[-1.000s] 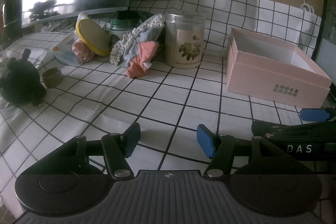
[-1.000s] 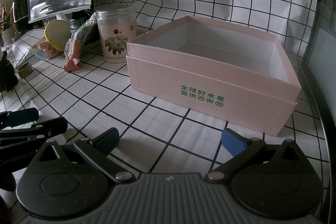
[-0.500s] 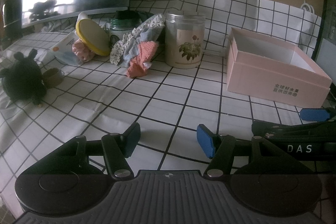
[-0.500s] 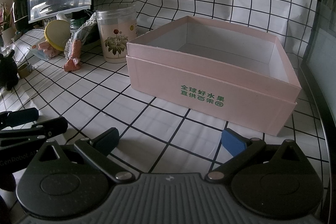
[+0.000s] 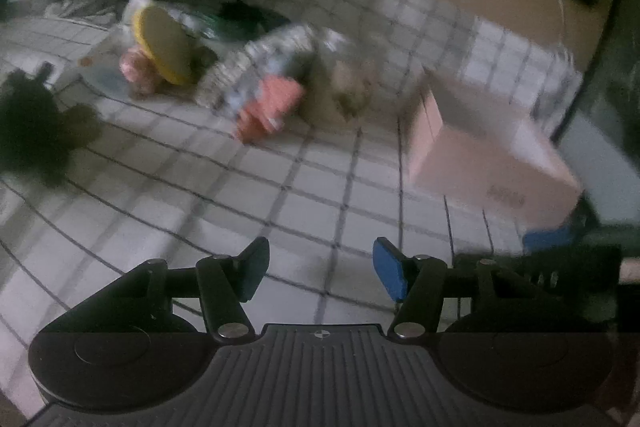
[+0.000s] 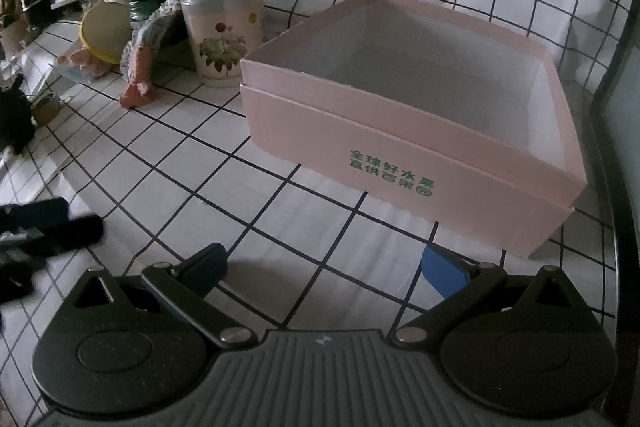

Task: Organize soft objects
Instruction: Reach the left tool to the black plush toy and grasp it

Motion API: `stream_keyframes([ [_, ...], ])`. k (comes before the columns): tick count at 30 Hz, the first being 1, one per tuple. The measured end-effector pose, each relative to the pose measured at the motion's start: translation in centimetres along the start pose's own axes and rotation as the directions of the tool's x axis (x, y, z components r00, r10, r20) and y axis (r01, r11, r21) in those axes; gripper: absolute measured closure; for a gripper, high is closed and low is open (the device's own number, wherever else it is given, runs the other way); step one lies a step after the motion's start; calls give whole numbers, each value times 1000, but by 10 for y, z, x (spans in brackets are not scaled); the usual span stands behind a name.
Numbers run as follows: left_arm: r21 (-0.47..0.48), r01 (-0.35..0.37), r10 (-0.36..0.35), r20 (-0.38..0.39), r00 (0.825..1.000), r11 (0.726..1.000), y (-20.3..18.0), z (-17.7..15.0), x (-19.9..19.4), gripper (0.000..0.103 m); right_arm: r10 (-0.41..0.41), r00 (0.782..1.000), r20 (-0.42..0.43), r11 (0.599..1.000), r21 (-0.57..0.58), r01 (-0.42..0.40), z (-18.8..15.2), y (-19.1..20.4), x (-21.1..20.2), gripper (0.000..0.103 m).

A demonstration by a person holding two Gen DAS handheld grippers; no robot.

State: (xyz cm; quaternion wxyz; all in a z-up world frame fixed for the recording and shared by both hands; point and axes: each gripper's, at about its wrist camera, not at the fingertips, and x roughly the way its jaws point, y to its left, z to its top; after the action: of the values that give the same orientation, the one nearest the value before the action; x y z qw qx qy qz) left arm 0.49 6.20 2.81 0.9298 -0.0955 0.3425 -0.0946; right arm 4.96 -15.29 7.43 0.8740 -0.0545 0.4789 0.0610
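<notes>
A pile of soft cloths, patterned with a coral piece in front, lies at the back of the checked tablecloth; it also shows in the right wrist view. A black plush toy sits at the left. An open pink box stands at the right, empty inside; in the left wrist view the box is blurred. My left gripper is open and empty above the cloth, well short of the pile. My right gripper is open and empty just in front of the box.
A flowered jar stands between the cloth pile and the box. A yellow lid leans on a pink soft thing at back left. The left gripper's arm shows low left in the right view. A small brown cup sits by the plush.
The left wrist view has turned blurred and tilted as the left gripper moves; the scene has shifted in it. The right gripper has risen slightly. Both stay open.
</notes>
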Motion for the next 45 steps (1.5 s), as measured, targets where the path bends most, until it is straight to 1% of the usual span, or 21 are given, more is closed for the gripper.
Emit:
stream_keyframes([
  [4, -5, -40, 40, 75, 996, 999, 31, 23, -26, 40, 14, 1000, -26, 1000, -16, -15, 6, 2, 1, 0],
  [7, 23, -75, 71, 127, 989, 997, 61, 42, -49, 40, 11, 1000, -20, 1000, 5, -10, 8, 9, -4, 8],
  [9, 59, -124, 112, 171, 979, 991, 83, 54, -65, 40, 12, 1000, 7, 1000, 2, -12, 12, 18, -11, 8],
  [11, 79, -193, 172, 219, 961, 978, 106, 63, -78, 40, 4, 998, 67, 1000, -4, -3, 18, 34, -21, 8],
  [13, 68, -230, 209, 226, 951, 971, 132, 74, -85, 40, 22, 994, 106, 1000, 13, -24, 28, 49, -30, 8],
  [15, 48, -231, 217, 199, 956, 972, 159, 86, -86, 40, 70, 992, 103, 997, 35, -74, 41, 63, -32, 8],
  [17, 60, -214, 201, 170, 965, 975, 179, 94, -84, 40, 141, 987, 77, 987, 70, -146, 55, 79, -29, 8],
  [19, 116, -189, 175, 120, 977, 975, 195, 100, -75, 40, 200, 977, 68, 975, 89, -206, 69, 99, -27, 8],
  [20, 140, -179, 167, 94, 981, 974, 201, 102, -70, 40, 211, 974, 80, 972, 83, -218, 76, 110, -28, 8],
  [22, 155, -142, 136, 48, 990, 978, 213, 103, -62, 40, 214, 970, 113, 973, 66, -222, 88, 131, -33, 8],
  [24, 159, -56, 58, -10, 998, 986, 224, 100, -51, 40, 216, 967, 137, 972, 60, -226, 101, 147, -37, 8],
  [26, 182, 21, -8, -70, 998, 983, 231, 99, -42, 40, 210, 966, 153, 974, 56, -221, 112, 162, -37, 8],
  [27, 204, 40, -22, -90, 996, 978, 231, 97, -36, 39, 203, 967, 156, 975, 55, -214, 116, 168, -38, 8],
  [30, 231, 42, -25, -76, 997, 972, 234, 97, -26, 36, 170, 974, 146, 980, 79, -183, 119, 182, -38, 8],
  [34, 167, 90, -79, -70, 994, 982, 247, 109, -9, 28, 104, 989, 109, 989, 94, -114, 111, 193, -36, 8],
  [35, 156, 97, -87, -70, 994, 983, 249, 111, -5, 27, 94, 990, 101, 992, 78, -102, 107, 197, -36, 8],
  [37, 139, 104, -94, -80, 992, 985, 251, 114, 3, 20, 78, 994, 74, 997, 24, -80, 99, 204, -35, 8],
  [40, 91, 85, -76, -97, 992, 992, 252, 116, 14, 9, 87, 995, 49, 994, -77, -83, 90, 216, -29, 8],
  [42, 40, 108, -102, -126, 987, 993, 255, 116, 19, 10, 71, 997, 44, 990, -127, -65, 89, 227, -23, 8],
  [44, 41, 127, -121, -130, 984, 991, 255, 117, 20, 12, 79, 995, 59, 983, -168, -68, 88, 236, -19, 8],
  [45, 48, 134, -127, -114, 985, 990, 255, 117, 17, 18, 81, 995, 66, 982, -174, -68, 88, 240, -17, 8],
])
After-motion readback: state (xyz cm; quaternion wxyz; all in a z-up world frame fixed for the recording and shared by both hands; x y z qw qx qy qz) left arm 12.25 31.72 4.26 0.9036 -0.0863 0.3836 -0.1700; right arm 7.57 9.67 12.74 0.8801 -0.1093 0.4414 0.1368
